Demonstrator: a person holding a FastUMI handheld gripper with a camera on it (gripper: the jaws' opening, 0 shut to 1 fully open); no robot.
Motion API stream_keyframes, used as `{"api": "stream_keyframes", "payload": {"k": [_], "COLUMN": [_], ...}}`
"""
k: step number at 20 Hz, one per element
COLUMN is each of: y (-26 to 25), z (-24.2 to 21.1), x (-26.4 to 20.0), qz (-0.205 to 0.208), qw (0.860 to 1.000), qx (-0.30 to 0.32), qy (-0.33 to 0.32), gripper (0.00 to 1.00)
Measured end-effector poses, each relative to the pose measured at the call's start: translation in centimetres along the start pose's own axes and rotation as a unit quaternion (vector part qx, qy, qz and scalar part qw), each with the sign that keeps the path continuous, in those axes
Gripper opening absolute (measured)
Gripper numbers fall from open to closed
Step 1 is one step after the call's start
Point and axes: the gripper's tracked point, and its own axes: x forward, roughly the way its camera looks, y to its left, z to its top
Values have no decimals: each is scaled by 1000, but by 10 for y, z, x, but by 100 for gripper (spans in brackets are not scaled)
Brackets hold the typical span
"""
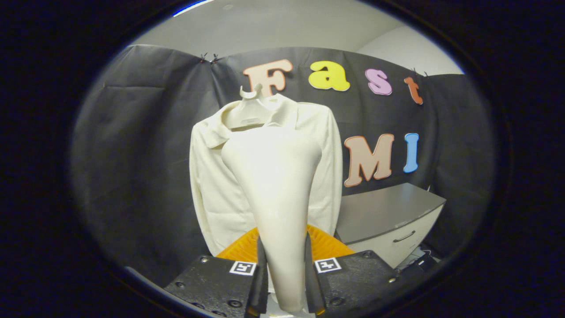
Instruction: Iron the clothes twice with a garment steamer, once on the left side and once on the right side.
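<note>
I've got the garment steamer (276, 185) pinched by its handle in my hand-held gripper (286, 282), both fingers (261, 282) pressing its sides, and its broad head rises in front of the cream shirt (212, 194) hanging on a hanger (251, 99) against the booth wall. To do this pass well, I reckon I should bring the head flat to one side of the shirt and stroke evenly downward. I'm holding level, pointed straight at the shirt's middle, steamer upright
</note>
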Motion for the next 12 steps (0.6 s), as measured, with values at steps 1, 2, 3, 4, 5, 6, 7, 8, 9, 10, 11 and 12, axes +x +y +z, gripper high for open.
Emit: {"api": "stream_keyframes", "payload": {"k": [1, 2, 3, 4, 5, 6, 7, 8, 9, 10, 11, 12], "y": [8, 18, 28, 40, 52, 62, 73, 80, 87, 93, 99, 104], "z": [-5, -12, -17, -24, -29, -32, -31, -32, -31, -32, -31, -32], "x": [3, 8, 16, 26, 36, 46, 55, 63, 72, 82, 91, 99], "qz": [2, 3, 7, 14, 20, 25, 29, 31, 33, 35, 35, 35], "qw": [1000, 1000, 1000, 1000, 1000, 1000, 999, 999, 999, 999, 999, 999], "qx": [-1, 0, 2, 4, 2, -4, -7, -8, -4, 1, 5, 10], "qy": [-2, -3, -1, 4, 12, 16, 16, 16, 14, 13, 13, 16], "gripper": [34, 34, 34, 34, 34, 34, 34, 34, 34, 34, 34, 34]}}
